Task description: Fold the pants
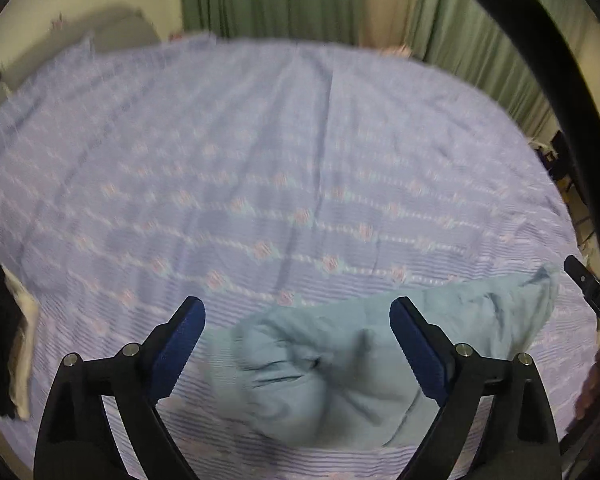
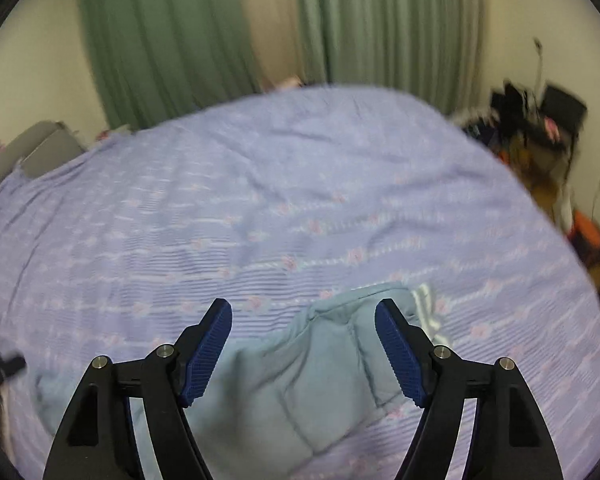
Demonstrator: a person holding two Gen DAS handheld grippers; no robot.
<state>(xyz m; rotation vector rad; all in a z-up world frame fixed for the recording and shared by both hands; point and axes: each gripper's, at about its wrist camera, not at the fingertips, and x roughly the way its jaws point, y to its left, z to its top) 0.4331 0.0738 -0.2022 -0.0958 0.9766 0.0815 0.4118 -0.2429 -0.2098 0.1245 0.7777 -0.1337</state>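
The light blue pants [image 1: 332,368] are lying crumpled on the near part of the bed, on a lavender patterned bedspread [image 1: 260,160]. The left gripper [image 1: 296,312] is hovering above the bunched fabric, its blue-padded fingers [image 1: 180,344] spread wide and holding nothing; contact with the cloth cannot be told. The right gripper [image 2: 303,312] is likewise standing wide open over a flatter, seamed part of the pants [image 2: 300,376], gripping nothing. Green curtains [image 2: 164,40] are hanging at the far wall. Both views are showing motion blur.
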